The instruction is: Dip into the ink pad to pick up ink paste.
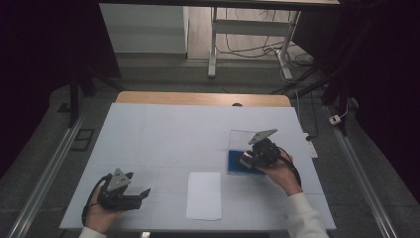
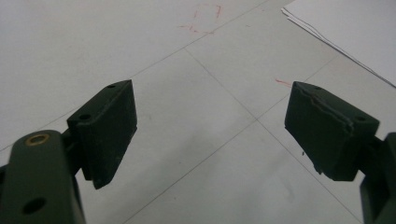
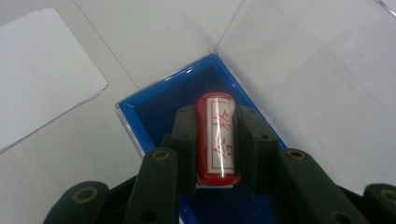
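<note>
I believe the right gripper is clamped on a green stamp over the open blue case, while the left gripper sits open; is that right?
Not quite: the stamp is red, with a white label, as the right gripper view shows. The right gripper is indeed clamped on it over the open blue case, and the left gripper sits open.

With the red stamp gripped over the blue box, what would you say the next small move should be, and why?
Probably lift the right gripper straight up. Its jaws are shut on the red stamp, which sits low inside the blue box with its clear lid open. The white paper lies nearby, and the left gripper waits open.
</note>
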`<action>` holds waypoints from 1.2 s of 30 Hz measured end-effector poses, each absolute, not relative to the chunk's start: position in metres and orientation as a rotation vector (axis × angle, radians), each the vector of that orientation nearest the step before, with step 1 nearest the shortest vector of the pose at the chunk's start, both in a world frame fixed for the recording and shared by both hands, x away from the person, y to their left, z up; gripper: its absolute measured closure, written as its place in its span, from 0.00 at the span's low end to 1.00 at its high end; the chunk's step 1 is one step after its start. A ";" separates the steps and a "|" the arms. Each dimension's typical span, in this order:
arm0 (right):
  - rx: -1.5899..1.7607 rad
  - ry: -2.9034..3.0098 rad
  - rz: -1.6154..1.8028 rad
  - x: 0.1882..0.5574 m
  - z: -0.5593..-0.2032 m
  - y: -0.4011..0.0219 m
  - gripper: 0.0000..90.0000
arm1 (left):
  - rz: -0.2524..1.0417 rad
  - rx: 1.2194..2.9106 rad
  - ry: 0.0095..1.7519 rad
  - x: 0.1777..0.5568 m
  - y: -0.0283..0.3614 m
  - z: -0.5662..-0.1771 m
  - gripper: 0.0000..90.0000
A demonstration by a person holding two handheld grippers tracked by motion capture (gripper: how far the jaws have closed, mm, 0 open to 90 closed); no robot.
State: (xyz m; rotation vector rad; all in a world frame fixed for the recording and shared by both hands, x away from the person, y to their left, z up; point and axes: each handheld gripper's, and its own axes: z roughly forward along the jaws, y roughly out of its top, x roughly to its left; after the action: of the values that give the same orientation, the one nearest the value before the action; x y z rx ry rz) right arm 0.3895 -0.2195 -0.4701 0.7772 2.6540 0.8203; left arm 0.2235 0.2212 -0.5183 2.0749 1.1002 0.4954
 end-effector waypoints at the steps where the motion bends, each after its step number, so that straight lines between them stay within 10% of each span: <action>1: 0.770 2.654 0.816 0.390 -0.470 -0.219 0.77 | 0.495 2.075 1.100 0.224 0.221 -0.518 0.19; 36: 0.800 2.638 0.804 0.388 -0.477 -0.218 0.78 | 0.492 2.083 1.107 0.223 0.220 -0.519 0.19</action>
State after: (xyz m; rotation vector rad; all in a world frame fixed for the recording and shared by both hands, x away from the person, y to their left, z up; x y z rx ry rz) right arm 0.3878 -0.2179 -0.4766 0.7995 2.6382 0.8042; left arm 0.2227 0.2197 -0.5195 2.0831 1.1068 0.4922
